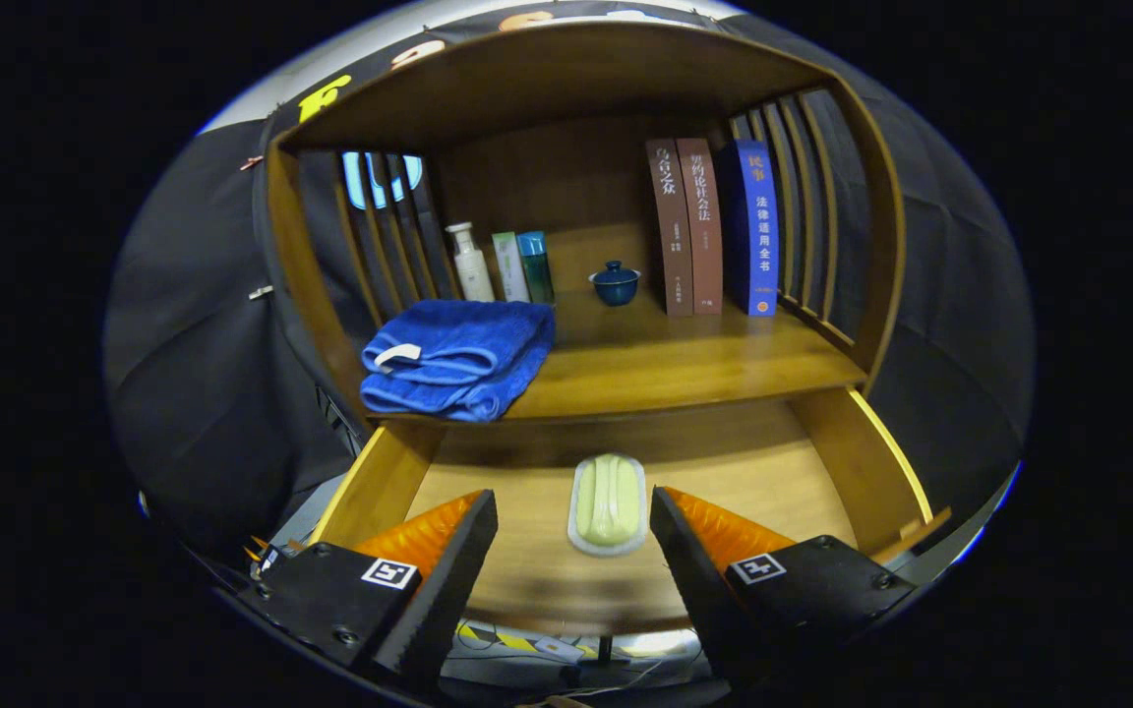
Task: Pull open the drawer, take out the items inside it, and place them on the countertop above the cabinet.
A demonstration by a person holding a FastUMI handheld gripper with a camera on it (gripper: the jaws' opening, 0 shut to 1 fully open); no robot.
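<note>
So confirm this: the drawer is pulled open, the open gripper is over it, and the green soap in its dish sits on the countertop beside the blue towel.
Wrong on one point. In the gripper view the green soap in its dish lies inside the open drawer, between the open gripper's fingers, not on the countertop, where the blue towel lies.

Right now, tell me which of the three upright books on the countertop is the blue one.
The blue book stands rightmost, beside the slatted side panel; the two brown books stand left of it. The open claw straddles the soap dish in the drawer.

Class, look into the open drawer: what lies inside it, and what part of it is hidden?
One pale green soap in its white dish lies in the drawer, between the open gripper fingers. The drawer's back, under the countertop, is hidden.
</note>
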